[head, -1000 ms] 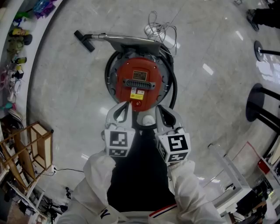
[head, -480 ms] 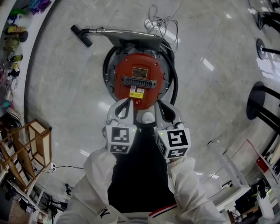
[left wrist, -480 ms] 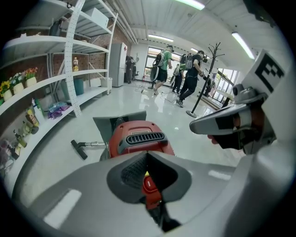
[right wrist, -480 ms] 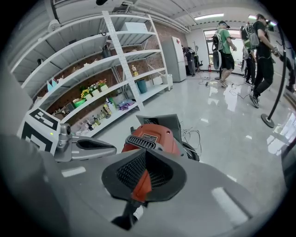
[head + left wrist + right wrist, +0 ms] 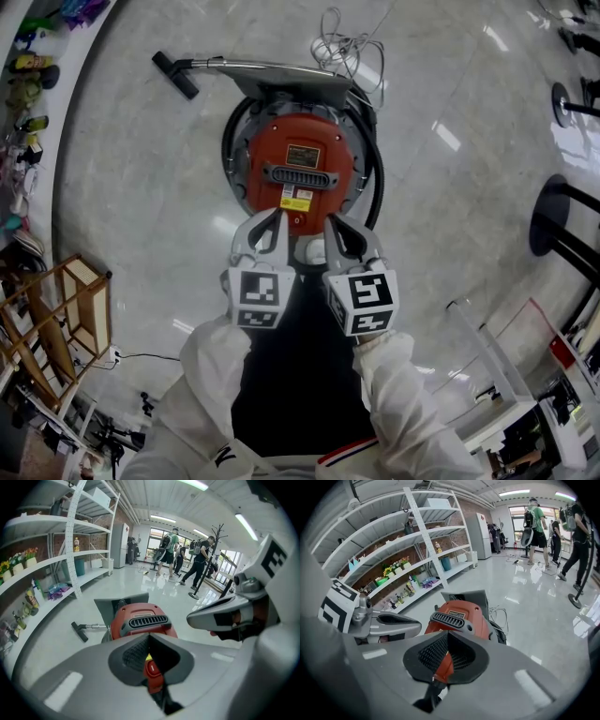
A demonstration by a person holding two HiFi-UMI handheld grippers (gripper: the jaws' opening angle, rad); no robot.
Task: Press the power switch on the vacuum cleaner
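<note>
Glossy pale floor (image 5: 141,187), red vacuum cleaner (image 5: 300,173), white wall shelves (image 5: 393,545)

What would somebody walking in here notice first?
The round red vacuum cleaner sits on a glossy pale floor, ringed by its black hose, with its metal wand lying on the far side. At its near edge are the left gripper and the right gripper, both with jaws together. The left one lines up with the red power switch.
</note>
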